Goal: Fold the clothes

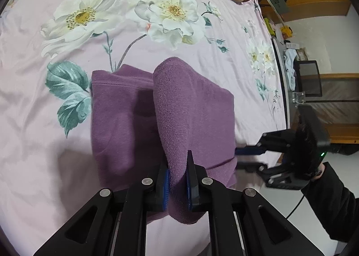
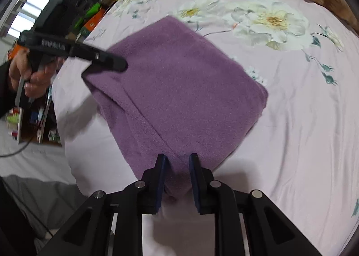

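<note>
The purple fleece garment [image 1: 139,121] lies folded into a thick, roughly square bundle on the floral sheet [image 1: 44,121], directly ahead of both claws. My left gripper [image 1: 177,179] is pinched narrow on a raised flap of it, the cloth bunched between the blue pads and standing up as a ridge that runs straight away from the claw. My right gripper [image 2: 177,177] straddles the near corner of the bundle; I cannot tell whether its pads press the cloth. From the right wrist view the bundle's seam runs diagonally away to the left, and I judge that its long axis. To fold well, I reckon both claws should lift together, keep the edge taut and level, and lay the flap squarely over the far half.
</note>
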`<state>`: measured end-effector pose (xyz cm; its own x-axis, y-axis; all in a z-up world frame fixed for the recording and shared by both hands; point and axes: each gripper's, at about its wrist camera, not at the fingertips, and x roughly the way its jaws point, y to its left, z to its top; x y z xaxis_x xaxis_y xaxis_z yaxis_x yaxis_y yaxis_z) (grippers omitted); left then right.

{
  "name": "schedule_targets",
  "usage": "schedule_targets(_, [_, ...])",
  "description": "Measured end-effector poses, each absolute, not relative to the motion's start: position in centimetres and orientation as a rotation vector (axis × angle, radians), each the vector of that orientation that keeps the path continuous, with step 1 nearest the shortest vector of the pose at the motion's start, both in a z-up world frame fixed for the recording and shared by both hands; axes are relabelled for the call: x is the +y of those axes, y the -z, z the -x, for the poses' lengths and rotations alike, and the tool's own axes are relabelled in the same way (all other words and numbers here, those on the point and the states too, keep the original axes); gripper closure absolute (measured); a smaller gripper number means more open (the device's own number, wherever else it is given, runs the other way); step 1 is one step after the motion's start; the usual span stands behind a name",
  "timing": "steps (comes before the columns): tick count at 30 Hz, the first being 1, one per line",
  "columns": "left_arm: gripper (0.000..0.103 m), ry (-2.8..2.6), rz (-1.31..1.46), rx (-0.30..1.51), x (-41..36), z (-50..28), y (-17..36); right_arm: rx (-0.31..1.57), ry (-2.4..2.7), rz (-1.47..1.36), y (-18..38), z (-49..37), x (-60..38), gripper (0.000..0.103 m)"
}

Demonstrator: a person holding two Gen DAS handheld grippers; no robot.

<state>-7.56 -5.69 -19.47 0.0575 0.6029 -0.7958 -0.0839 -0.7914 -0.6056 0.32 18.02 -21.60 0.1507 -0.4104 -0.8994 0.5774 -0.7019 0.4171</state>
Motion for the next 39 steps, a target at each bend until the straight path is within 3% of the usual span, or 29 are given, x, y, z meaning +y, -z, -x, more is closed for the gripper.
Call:
schedule_targets(4, [0.091, -1.793, 1.835, -0.525, -5.3, 7.5, 19.1, 0.158, 1.643, -1.677, 21.6, -1.6, 18.3, 0.098])
schedule_targets(9, [0.091, -1.796, 1.793, -0.544, -4.2, 7.5, 17.4, 0.079, 1.7, -1.696, 20.3, -4.0, 21.1, 0.099])
schedule_targets(14, [0.091, -1.757, 1.677, -0.558, 0.9, 7.6, 13.6, -0.182, 1.878, -1.785, 18.8, -5.7, 26.5, 0.096])
schedule_targets(20, [0.091, -1.66, 1.561, -0.511, 12.3, 8.2, 10.0, -0.519, 2.082, -1.813, 17.0, -8.2, 34.1, 0.089])
schedule_targets(27, [0.089, -1.587, 1.627, -0.324, 26.1, 7.8, 11.6, -0.898, 2.181, -1.854, 18.1, -12.0, 43.7, 0.08])
schedule_targets(34, [0.086, -1.679, 1.69, -0.362, 21.4, 7.6, 12.7, -1.204, 2.091, -1.744, 20.2, -10.0, 47.5, 0.063])
schedule_targets(39, [0.086, -1.784, 1.853, -0.321, 15.9, 7.6, 15.6, -1.333, 2.01, -1.696, 23.2, -7.9, 47.5, 0.059])
